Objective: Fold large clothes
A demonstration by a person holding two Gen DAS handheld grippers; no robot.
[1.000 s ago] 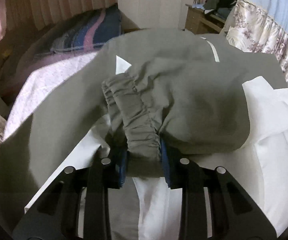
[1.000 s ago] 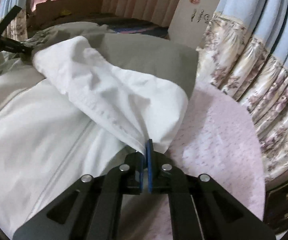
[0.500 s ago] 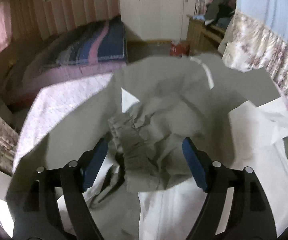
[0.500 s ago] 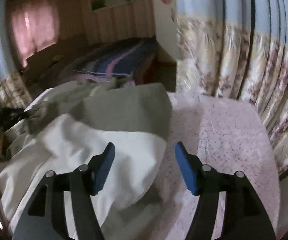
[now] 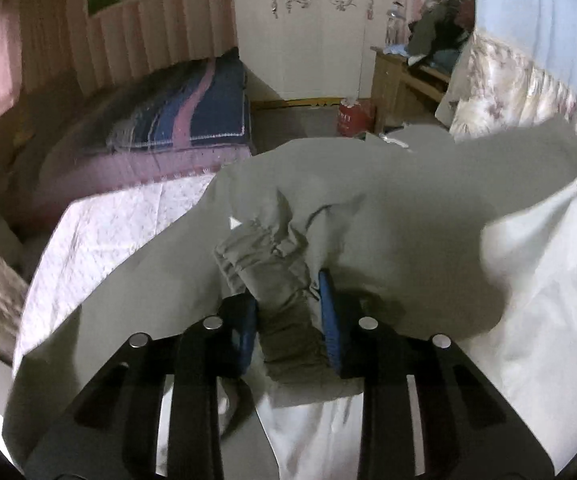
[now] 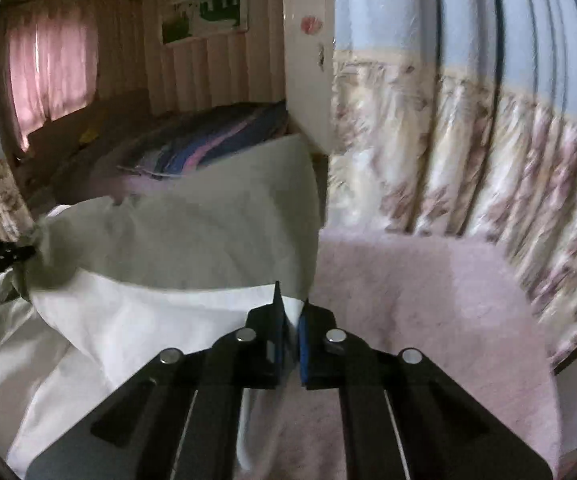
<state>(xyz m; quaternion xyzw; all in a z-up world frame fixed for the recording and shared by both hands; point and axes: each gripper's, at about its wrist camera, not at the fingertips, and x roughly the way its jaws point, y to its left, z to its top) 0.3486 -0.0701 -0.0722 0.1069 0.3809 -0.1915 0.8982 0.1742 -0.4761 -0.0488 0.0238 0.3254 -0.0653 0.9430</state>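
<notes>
Pink bedspread (image 6: 428, 300) underneath, jacket (image 5: 408, 200) lifted: your left gripper (image 5: 288, 312) closes on its elastic cuff (image 5: 280, 280), right gripper (image 6: 290, 320) pinching white lining (image 6: 148, 320) (thin hold, a tug could slip it).
</notes>
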